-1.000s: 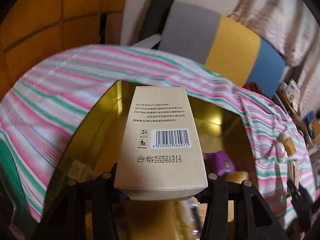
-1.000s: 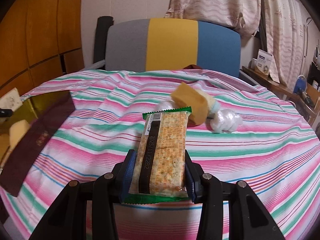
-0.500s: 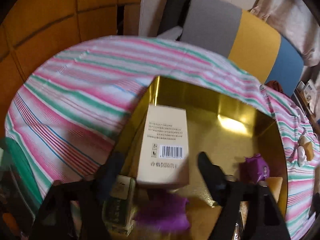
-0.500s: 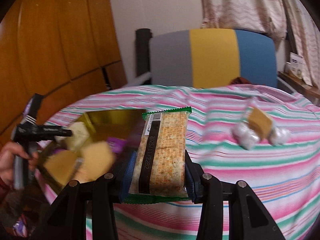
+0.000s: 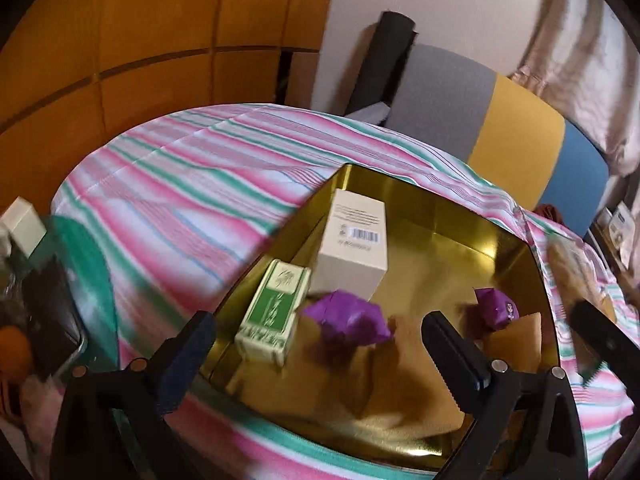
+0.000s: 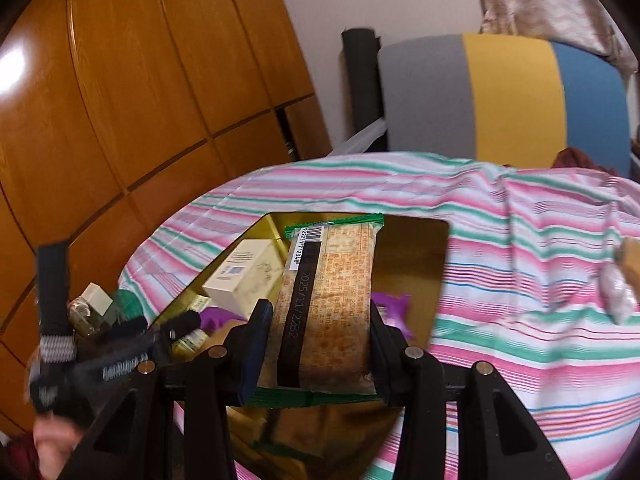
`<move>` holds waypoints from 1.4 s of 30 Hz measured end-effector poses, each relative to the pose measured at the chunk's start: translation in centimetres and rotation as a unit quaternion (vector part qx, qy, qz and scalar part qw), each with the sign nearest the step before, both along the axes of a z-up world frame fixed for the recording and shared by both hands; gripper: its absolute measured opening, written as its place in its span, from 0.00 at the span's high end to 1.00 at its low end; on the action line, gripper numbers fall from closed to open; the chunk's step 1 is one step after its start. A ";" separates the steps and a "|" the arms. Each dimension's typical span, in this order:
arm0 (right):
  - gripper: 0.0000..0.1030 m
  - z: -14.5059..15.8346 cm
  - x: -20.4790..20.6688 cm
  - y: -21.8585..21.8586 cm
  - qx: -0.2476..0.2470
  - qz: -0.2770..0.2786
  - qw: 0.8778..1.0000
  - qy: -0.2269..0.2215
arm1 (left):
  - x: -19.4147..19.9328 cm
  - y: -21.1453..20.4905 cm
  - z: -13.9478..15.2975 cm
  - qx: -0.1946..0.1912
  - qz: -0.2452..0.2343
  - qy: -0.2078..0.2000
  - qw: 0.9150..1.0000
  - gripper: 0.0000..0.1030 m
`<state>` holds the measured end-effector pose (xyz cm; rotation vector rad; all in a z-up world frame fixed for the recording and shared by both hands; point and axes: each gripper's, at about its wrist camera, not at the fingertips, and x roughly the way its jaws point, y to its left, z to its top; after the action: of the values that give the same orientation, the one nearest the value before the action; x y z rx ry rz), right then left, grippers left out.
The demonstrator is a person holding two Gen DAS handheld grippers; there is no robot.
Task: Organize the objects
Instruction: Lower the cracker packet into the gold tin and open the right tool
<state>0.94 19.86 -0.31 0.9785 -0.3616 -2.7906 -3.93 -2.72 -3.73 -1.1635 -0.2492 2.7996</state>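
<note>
Left hand-held gripper [image 5: 320, 354] released, jaws just swung wide, nothing between the pads. It hangs over the near edge of the gold tray [image 5: 516, 256], which sits on the striped tablecloth [image 5: 180, 184] covering the table.

Inside the tray, left wrist view: cream box [image 5: 356, 248] with a barcode lying flat at 12 o'clock from the gripper, against the tray's left wall. Green-and-white box [image 5: 274, 314] just beside it at 10 o'clock, touching or nearly touching the cream box's near corner; cannot tell which. Purple wrapper [image 5: 346, 318] between the open fingers' line, blurred. Second purple wrapped piece [image 5: 496, 308] at 2 o'clock, next to a tan block [image 5: 520, 336] at the tray's right side.

Right hand-held gripper [image 6: 312, 354] clenched on a cracker packet [image 6: 328, 312], pads pressing both long sides, packet pointing away from the camera with a green sealed end and a barcode at the far tip. Packet is held above the gold tray [image 6: 412, 248], not resting in it.

Right wrist view also catches the left hand-held gripper [image 6: 120, 344] at 9 o'clock, blurred, and a hand [image 6: 52, 444] at 8 o'clock. A white wrapped lump [image 6: 618, 292] and a tan piece [image 6: 632, 264] lie on the cloth at 3 o'clock, well apart from the tray.

Chair [image 6: 500, 96] with grey, yellow and blue panels stands behind the table at 12 o'clock.
</note>
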 end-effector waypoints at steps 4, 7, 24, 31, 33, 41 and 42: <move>0.57 -0.9 -2.8 -1.5 -0.005 0.006 0.999 -0.031 | 0.7 -0.5 0.0 0.014 0.031 -0.002 0.999 0.00; 0.57 -1.8 -5.0 -2.5 -0.007 0.005 0.998 -0.056 | 1.5 -1.1 0.0 0.024 0.049 0.001 0.998 0.00; 0.56 -6.0 -12.1 -4.6 -0.062 -0.007 0.988 -0.144 | 1.7 -2.9 -1.2 0.048 0.086 -0.051 0.994 0.00; 0.55 -4.9 -10.7 -4.9 -0.055 0.005 0.990 -0.127 | 2.1 -2.7 -0.7 0.053 0.084 -0.045 0.994 0.00; 0.55 -4.8 -10.2 -4.7 -0.056 0.004 0.990 -0.126 | 2.2 -2.6 -0.8 0.055 0.084 -0.049 0.994 0.00; 0.53 -3.2 -7.4 -4.0 -0.033 0.004 0.995 -0.096 | 2.9 -1.5 -0.7 0.055 0.070 -0.051 0.995 0.00; 0.53 -3.0 -7.1 -4.0 -0.026 0.005 0.995 -0.092 | 3.0 -1.2 -0.7 0.052 0.064 -0.051 0.995 0.00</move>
<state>-6.21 15.84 -3.30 1.2256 -0.4503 -2.6748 -0.91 -3.96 -4.40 -1.3111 -0.4884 2.7988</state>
